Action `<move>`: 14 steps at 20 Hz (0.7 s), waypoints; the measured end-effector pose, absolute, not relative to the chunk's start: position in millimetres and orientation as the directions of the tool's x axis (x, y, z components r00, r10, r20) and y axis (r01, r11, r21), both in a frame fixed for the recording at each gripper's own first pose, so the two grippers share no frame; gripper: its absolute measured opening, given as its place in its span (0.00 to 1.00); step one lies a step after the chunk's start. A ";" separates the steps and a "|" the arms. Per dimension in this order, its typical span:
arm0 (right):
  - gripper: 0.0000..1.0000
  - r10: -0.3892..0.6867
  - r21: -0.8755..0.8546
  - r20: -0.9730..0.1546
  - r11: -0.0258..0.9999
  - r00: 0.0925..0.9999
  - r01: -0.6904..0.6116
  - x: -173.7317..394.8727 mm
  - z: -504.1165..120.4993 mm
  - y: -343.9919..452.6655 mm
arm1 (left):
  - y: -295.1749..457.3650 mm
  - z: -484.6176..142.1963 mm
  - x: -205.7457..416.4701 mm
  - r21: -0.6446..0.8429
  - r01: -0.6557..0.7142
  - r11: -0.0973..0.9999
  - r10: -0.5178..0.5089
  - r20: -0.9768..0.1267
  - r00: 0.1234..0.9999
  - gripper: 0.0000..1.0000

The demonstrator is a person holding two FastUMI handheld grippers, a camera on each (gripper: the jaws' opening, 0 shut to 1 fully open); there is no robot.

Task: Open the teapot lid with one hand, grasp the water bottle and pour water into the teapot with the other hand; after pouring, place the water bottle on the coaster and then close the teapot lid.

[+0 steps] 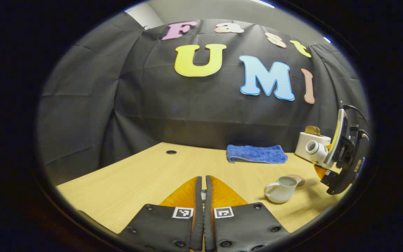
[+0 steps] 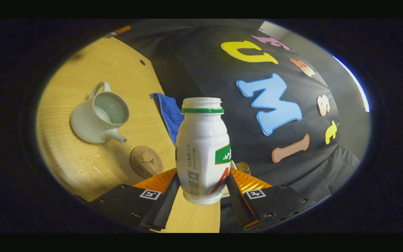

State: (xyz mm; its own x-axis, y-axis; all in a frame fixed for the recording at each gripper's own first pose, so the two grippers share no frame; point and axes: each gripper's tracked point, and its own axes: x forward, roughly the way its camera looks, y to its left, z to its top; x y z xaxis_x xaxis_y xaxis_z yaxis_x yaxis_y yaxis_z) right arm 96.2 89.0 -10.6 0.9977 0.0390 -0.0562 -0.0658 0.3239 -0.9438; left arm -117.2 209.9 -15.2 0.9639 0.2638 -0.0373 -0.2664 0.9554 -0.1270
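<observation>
Right tongs (image 2: 201, 190) are clamping the water bottle (image 2: 203, 150), tilting it near the lidless teapot (image 2: 98, 119); left tongs (image 1: 202, 196) are sitting nearly closed. Next probably: bottle onto coaster (image 2: 146, 161).

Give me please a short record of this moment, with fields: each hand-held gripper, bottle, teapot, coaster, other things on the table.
left hand-held gripper: fingers nearly together, something small between them, too hidden to name
right hand-held gripper: shut on the water bottle
water bottle: white, green neck band, cap off, lifted above the table
teapot: on the table, lid off, inside visible
coaster: round, beside the teapot spout, nothing on it
other things: folded blue towel near the wall; white box behind the bottle
</observation>
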 end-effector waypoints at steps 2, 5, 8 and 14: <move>0.72 0.050 -0.960 -0.044 0.275 0.998 -0.056 95.2 -10.0 94.1 | 211.9 -17.0 -117.5 -0.130 -0.267 0.955 0.264 -0.042 0.964 0.07; 0.73 0.063 -0.981 -0.026 0.191 0.998 -0.038 96.3 -6.7 100.6 | 214.7 -21.0 -118.2 -0.136 -0.270 0.953 0.266 -0.051 0.963 0.07; 0.73 0.074 -0.994 -0.006 0.111 0.997 -0.014 96.8 -0.5 101.6 | 218.3 -24.4 -118.8 -0.138 -0.276 0.951 0.270 -0.056 0.961 0.07; 0.73 0.093 -1.000 0.026 0.013 0.995 0.025 98.3 16.9 102.8 | 225.1 -29.4 -119.9 -0.137 -0.289 0.948 0.283 -0.064 0.957 0.11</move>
